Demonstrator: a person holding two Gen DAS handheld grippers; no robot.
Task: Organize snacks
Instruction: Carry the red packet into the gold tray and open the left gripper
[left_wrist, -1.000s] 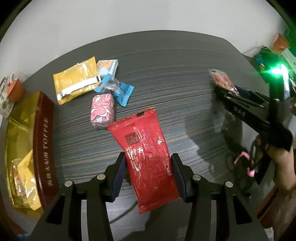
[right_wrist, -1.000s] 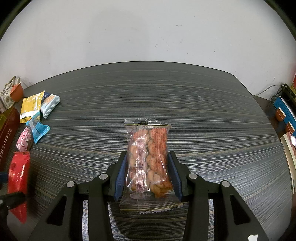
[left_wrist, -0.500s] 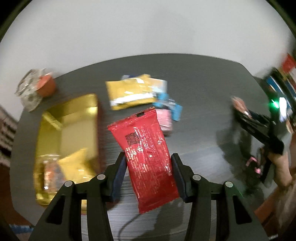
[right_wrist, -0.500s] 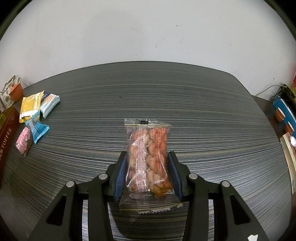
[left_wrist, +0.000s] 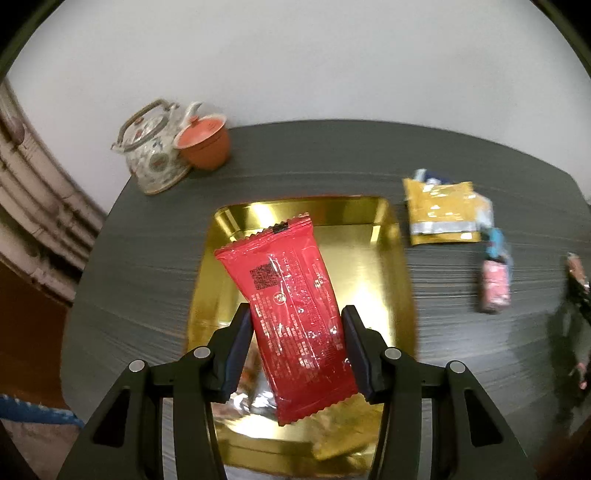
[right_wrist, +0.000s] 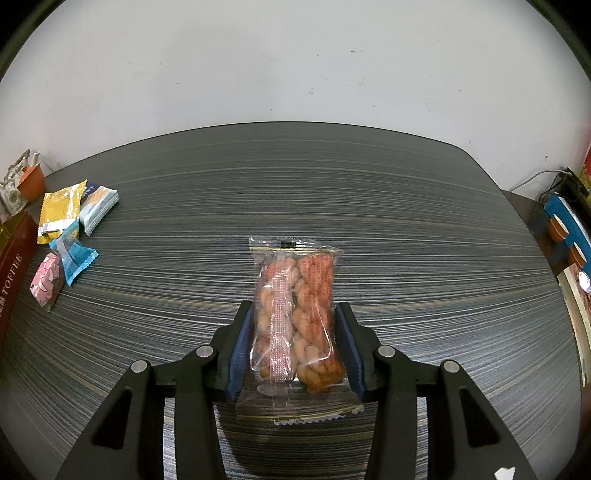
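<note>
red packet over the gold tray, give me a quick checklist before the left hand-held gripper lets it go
1. Red packet gripped by the left hand-held gripper: ok, both pads press its sides.
2. Packet over the gold tray: ok, the tray fills the view beneath it.
3. Room in the tray: ok, the far half is bare; a few wrappers lie at the near end.
4. Height above the tray floor: cannot tell.
5. Teapot and orange cup out of the way: ok, they stand beyond the tray.
6. Right hand-held gripper with the clear packet: not ok, jaws are opening with the packet between them.
</note>
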